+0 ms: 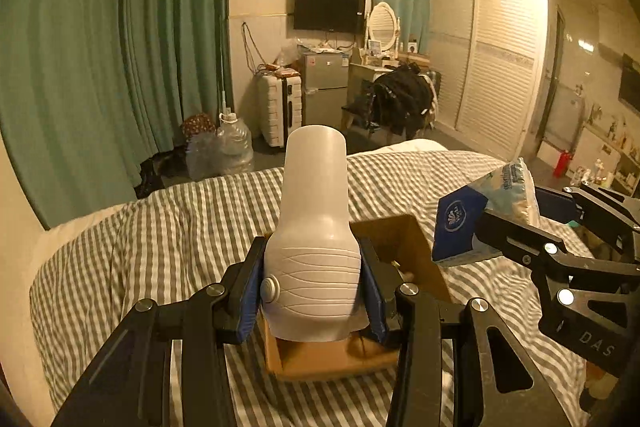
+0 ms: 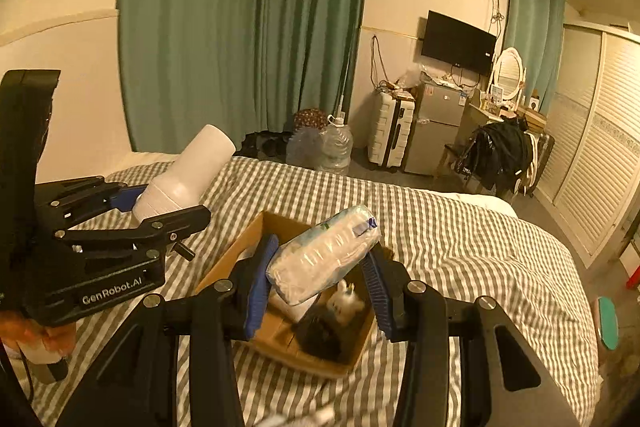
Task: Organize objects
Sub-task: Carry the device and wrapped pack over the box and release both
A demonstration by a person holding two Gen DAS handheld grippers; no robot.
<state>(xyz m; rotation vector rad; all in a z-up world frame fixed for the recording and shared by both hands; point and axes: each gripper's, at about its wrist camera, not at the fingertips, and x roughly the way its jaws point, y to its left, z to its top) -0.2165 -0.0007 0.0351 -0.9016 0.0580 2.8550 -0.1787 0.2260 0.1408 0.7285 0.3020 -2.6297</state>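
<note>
Left tool (image 1: 312, 291) clamps white bottle (image 1: 314, 227); right tool (image 2: 318, 287) clamps tissue pack (image 2: 324, 253).

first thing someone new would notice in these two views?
Most striking is the white bottle clamped in the left tool, held above the open cardboard box on the striped bed. Next comes the plastic-wrapped tissue pack gripped by the right tool, also over the box, which already holds something dark and something white. Behind, green curtains fill the far wall.
</note>
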